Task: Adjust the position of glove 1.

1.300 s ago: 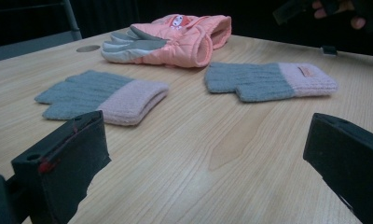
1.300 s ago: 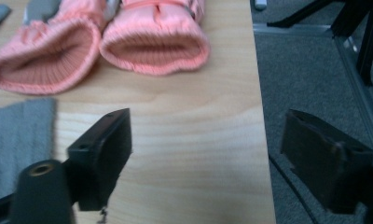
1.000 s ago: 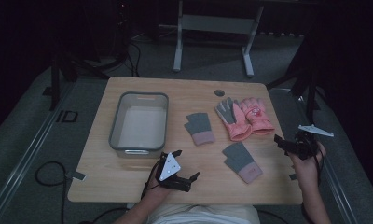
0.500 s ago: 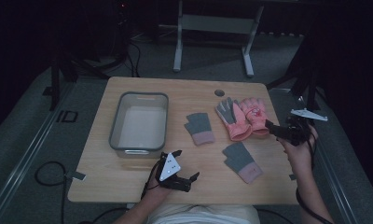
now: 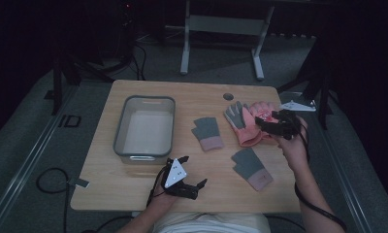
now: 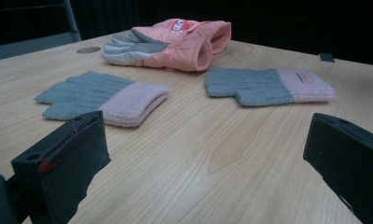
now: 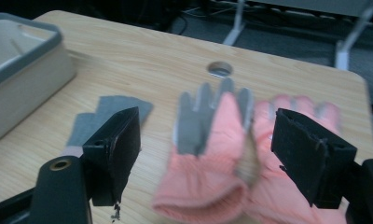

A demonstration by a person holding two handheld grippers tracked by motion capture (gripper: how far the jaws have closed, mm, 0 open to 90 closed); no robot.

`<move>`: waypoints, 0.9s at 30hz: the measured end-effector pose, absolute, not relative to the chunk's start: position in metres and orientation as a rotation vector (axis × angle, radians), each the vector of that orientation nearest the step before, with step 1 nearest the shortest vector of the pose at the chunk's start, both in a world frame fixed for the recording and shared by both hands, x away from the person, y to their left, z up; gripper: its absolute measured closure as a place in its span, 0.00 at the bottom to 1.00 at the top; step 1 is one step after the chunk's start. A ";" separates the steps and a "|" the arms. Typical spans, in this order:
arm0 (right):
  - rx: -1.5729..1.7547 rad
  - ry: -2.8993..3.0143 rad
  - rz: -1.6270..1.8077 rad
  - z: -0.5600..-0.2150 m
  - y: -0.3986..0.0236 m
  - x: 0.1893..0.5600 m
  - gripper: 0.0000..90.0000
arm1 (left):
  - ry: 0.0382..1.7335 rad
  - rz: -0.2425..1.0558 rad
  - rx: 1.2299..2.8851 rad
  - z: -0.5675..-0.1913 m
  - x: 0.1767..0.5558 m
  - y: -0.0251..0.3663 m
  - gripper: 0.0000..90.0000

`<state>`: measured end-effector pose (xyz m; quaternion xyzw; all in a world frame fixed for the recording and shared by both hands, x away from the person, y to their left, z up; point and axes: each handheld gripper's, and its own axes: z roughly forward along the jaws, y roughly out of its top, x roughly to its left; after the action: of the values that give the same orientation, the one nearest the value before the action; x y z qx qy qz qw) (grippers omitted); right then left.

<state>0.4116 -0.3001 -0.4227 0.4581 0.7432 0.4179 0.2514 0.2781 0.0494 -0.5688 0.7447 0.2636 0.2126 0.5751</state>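
A pair of pink padded gloves [image 5: 248, 127] with grey palms lies at the table's right. In the high view my right gripper [image 5: 266, 121] hovers just over their right side, pointing left. In the right gripper view my right gripper [image 7: 212, 154] straddles the front pink glove [image 7: 208, 186]. Its jaws have just been closing, and the pads stand clear of the glove. Two grey-and-pink knit mitts lie flat, one [image 5: 207, 132] mid-table, the other [image 5: 251, 167] nearer the front. My left gripper [image 5: 193, 171] rests open near the front edge, with bare wood between its fingers [image 6: 63, 163].
A grey plastic bin [image 5: 119, 131] stands at the left of the wooden table [image 5: 109, 189]. A round cable hole [image 5: 228, 96] sits near the far edge. A metal frame [image 5: 221, 24] stands on the dark floor beyond the table.
My right hand has moved from the table's right edge up and leftward to the pink gloves. The left hand and everything on the table have stayed put.
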 end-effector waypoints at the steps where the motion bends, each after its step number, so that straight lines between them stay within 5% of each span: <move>1: 1.227 2.041 1.145 -0.423 -0.294 0.414 0.27 | 0.616 0.499 1.746 -0.569 0.278 0.049 0.00; 27: 0.962 2.389 1.075 -0.481 -0.186 0.464 0.57 | 0.599 0.506 1.752 -0.569 0.277 0.049 0.00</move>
<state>0.4641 -0.1857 -0.4807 0.3393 0.8430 0.3793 0.1743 0.2769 0.0485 -0.5688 0.7475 0.2556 0.2158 0.5739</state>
